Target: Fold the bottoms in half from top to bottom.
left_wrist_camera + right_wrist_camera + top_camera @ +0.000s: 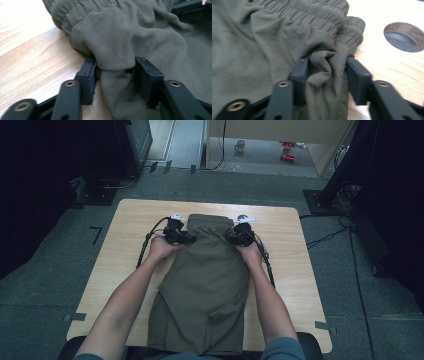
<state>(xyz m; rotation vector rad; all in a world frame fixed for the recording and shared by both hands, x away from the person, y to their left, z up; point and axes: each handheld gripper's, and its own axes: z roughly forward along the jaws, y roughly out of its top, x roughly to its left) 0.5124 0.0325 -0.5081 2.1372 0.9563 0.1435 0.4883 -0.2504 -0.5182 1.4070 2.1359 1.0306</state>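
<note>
A pair of olive-green fabric shorts with an elasticated, gathered waistband (205,280) lies flat on the light wooden table with rounded corners (110,270), waistband toward the far edge and leg hems toward the person's side, where the cloth reaches the near edge. The legs lie one beside the other.

The left gripper (179,236) sits at the left edge of the shorts, just below the waistband. In the left gripper view its two black jaws hold a bunched fold of the olive cloth (116,50) between them — the fabric fills the gap from pad to pad and bulges above it, so the jaws are pinching the shorts, with the bare wood to their left.

The right gripper (239,236) is at the opposite edge, level with the left one (each held in a hand whose forearm comes in from the near side). In the right gripper view a crumpled ridge of cloth (327,65) is squeezed between its jaws, right beside the gathered waistband (317,17). Beyond that — a round cable hole in the tabletop (404,37) shows grey floor beneath.
</note>
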